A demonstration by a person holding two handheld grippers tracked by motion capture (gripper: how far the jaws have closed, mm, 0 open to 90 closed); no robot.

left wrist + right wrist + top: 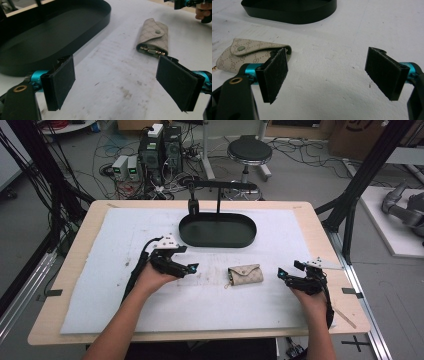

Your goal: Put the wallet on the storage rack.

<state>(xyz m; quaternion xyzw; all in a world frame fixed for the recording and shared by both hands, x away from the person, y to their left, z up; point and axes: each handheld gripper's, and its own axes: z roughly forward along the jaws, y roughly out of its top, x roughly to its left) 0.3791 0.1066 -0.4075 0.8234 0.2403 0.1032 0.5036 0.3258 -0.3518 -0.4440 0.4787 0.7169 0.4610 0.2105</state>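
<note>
So the black tray [217, 240] sits empty on the counter, key pouch [245, 274] lies between my left gripper [192, 268] and right gripper [281, 274], both jaws wide open, holding nothing.

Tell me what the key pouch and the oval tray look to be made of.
Key pouch: beige, likely coated fabric or faux leather, matte; quilted printed pattern, a snap button, brass-coloured hardware at its open end.
Oval tray: likely painted metal, possibly plastic; uniform black, thin rim, soft sheen.
</note>
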